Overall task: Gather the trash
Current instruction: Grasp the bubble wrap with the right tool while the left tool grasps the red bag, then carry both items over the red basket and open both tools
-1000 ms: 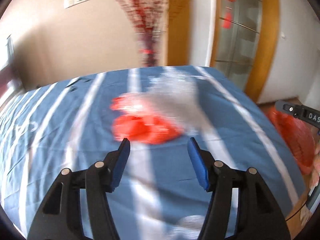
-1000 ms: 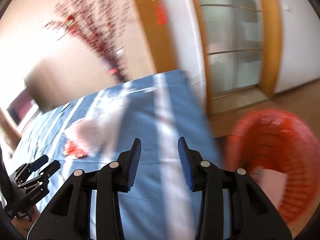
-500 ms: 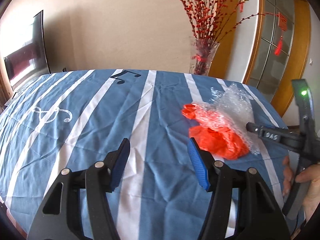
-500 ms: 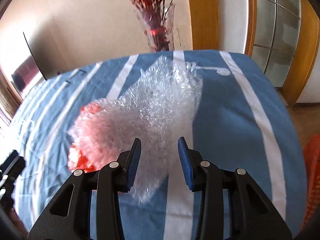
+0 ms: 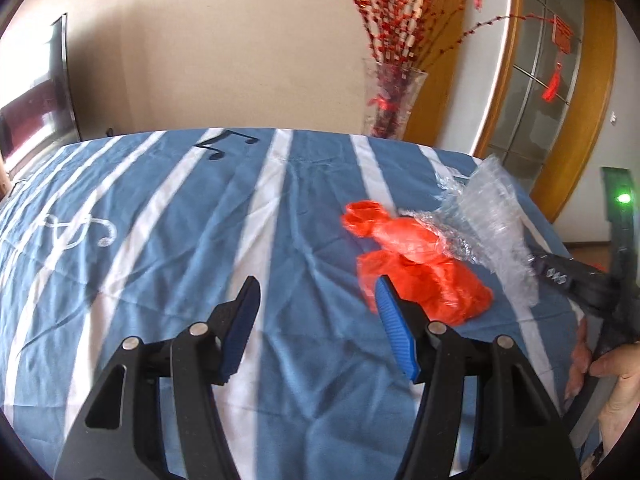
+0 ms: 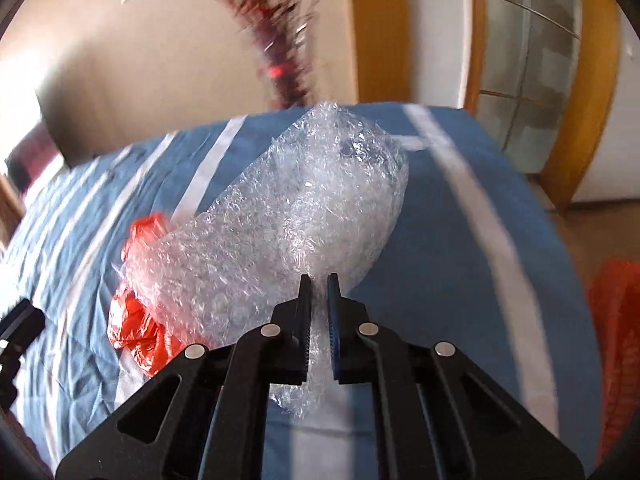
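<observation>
Half a second ago the right gripper (image 6: 318, 280) was spread; now it is clenched on the one bubble wrap sheet (image 6: 288, 216), which stretches up-left ahead of it over one red plastic bag (image 6: 134, 332).

Left view: the left gripper (image 5: 316, 300) is spread, empty, the bag (image 5: 424, 268) just right of its fingertips on the striped cloth (image 5: 160, 240); one vase (image 5: 390, 100) stands beyond.

No legible words; the striped cloth (image 5: 168, 248) bears printed music notes (black, white).
</observation>
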